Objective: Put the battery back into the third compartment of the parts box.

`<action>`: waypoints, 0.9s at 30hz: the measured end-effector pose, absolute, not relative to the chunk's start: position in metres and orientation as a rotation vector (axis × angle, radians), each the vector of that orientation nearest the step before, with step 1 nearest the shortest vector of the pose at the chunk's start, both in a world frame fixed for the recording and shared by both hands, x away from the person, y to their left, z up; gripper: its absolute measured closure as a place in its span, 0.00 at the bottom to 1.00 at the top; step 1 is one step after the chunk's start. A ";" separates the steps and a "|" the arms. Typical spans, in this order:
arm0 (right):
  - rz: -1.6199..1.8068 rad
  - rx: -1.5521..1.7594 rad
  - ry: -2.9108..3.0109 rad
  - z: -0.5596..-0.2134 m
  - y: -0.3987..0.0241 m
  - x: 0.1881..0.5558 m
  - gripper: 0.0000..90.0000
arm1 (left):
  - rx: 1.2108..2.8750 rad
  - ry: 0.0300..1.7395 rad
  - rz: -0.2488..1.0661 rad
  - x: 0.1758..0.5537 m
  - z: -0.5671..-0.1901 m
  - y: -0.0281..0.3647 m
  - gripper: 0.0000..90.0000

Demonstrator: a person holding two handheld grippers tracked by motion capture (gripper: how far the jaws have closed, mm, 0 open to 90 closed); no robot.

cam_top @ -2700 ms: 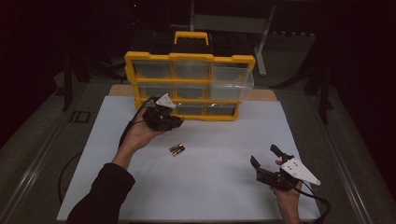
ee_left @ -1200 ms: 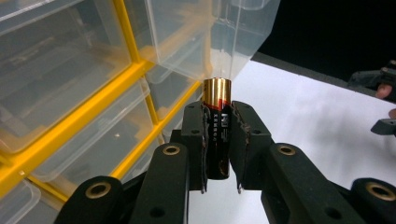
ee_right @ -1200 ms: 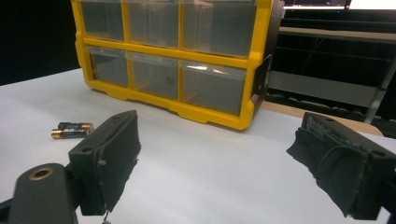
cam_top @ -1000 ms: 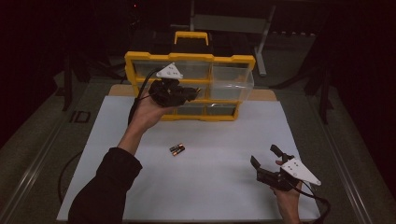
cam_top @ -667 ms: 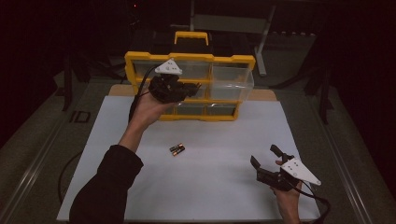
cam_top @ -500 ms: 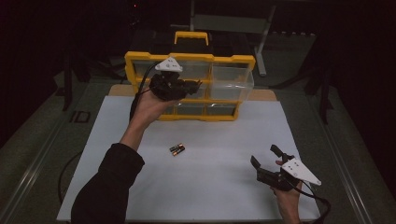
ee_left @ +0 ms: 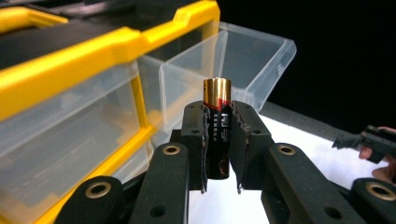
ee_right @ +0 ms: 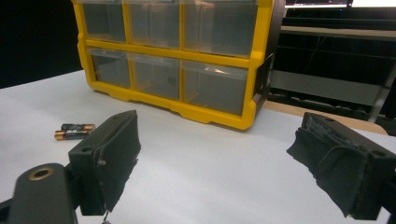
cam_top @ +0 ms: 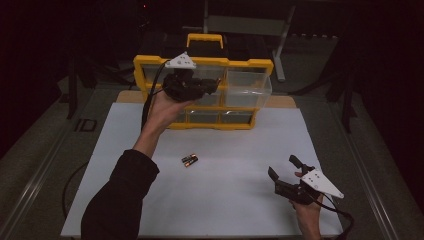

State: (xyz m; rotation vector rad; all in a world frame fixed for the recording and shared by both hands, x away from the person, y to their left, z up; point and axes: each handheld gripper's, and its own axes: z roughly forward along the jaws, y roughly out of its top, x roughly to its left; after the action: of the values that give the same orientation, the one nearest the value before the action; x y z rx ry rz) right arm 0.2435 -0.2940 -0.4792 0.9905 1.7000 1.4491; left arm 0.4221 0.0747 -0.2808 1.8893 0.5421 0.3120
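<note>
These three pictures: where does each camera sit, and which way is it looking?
High view: above the table's near side, looking forward and down at the cabinet; both forearms and grippers show.
Left gripper view: rides the left gripper, looking at the open drawer past a clamped battery.
Right gripper view: rides the right gripper, jaws open, low over the table, facing the cabinet.
Shared: high and right gripper views show two loose batteries.

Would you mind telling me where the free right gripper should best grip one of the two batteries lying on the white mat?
Probably across its round middle, from above: the batteries lie flat, side by side and touching, so their outer sides are free.
</note>
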 end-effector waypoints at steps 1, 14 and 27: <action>1.449 0.990 1.700 -0.479 -0.294 0.244 0.14 | 1.888 0.540 0.314 0.422 -0.279 0.074 0.86; 1.451 0.992 1.701 -0.479 -0.294 0.244 0.14 | 1.857 0.510 0.296 0.429 -0.270 0.063 0.86; 1.453 0.989 1.700 -0.479 -0.294 0.244 0.14 | 1.782 0.493 0.275 0.436 -0.263 0.052 0.86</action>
State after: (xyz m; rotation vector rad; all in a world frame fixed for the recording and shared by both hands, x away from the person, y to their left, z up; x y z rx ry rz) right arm 0.2439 -0.2938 -0.4792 0.9895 1.7002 1.4528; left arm 0.4356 0.0520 -0.2630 1.7821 0.4933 0.2748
